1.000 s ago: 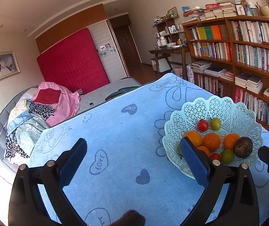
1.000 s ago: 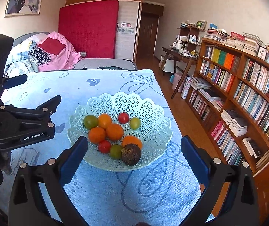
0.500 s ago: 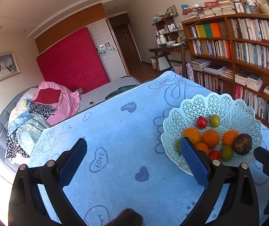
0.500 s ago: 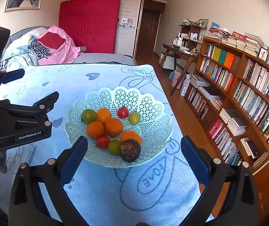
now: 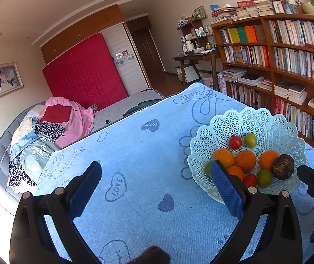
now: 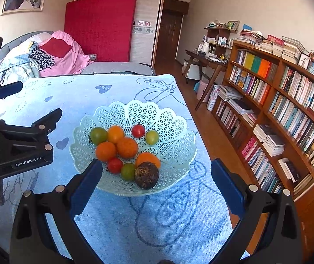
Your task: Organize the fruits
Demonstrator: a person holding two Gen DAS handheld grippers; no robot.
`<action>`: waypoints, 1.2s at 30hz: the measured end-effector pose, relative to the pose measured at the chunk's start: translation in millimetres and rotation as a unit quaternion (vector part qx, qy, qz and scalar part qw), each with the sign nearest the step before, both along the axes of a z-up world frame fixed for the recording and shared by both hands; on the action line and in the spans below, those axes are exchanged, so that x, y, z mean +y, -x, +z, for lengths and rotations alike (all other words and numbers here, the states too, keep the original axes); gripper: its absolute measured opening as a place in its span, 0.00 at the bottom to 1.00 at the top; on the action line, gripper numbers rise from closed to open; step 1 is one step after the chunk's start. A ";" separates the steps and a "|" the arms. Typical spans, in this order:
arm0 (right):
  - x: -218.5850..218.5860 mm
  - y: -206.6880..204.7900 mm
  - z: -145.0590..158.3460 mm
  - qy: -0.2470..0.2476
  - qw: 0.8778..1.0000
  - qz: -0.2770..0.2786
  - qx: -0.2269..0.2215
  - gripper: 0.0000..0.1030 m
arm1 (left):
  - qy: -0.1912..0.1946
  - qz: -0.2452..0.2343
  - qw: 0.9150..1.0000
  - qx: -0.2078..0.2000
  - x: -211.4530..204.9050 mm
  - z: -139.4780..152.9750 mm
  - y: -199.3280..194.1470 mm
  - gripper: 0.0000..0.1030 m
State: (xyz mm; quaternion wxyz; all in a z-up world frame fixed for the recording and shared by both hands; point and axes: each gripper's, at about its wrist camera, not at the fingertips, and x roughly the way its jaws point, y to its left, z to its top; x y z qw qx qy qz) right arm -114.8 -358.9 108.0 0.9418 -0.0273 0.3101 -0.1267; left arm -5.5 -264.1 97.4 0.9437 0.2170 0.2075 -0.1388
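Fruits lie heaped in a pale lattice basket (image 6: 168,118) on the blue printed tablecloth (image 6: 117,92). Left to right in the right wrist view: a green tomato (image 6: 98,135), oranges (image 6: 127,147), a red tomato (image 6: 138,130), then a dark wrinkled fruit (image 6: 146,175) at the near rim. Judged small, light and smooth — likely to roll, and the tomatoes to bruise — so each is best pinched gently across its widest part. Left gripper (image 5: 154,189): jaws spread wide, empty, over bare cloth just beside the basket. Right gripper (image 6: 156,186): equally wide, holding nothing, its fingers straddling the basket's near edge — contact cannot be told.
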 end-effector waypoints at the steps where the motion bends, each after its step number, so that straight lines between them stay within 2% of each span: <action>1: -0.1 -0.1 -0.1 0.000 1.000 0.000 0.000 0.97 | -0.001 0.000 1.000 0.000 -0.5 0.2 0.2 0.95; 28: -2.1 -1.6 -1.7 -0.001 1.000 -0.001 0.002 0.97 | -0.019 -0.017 1.000 -0.003 -9.3 -8.4 4.0 0.95; 36: -1.8 -1.5 -5.4 -0.004 1.000 0.001 0.002 0.97 | -0.015 0.001 1.000 0.021 -2.2 -10.5 -4.2 0.95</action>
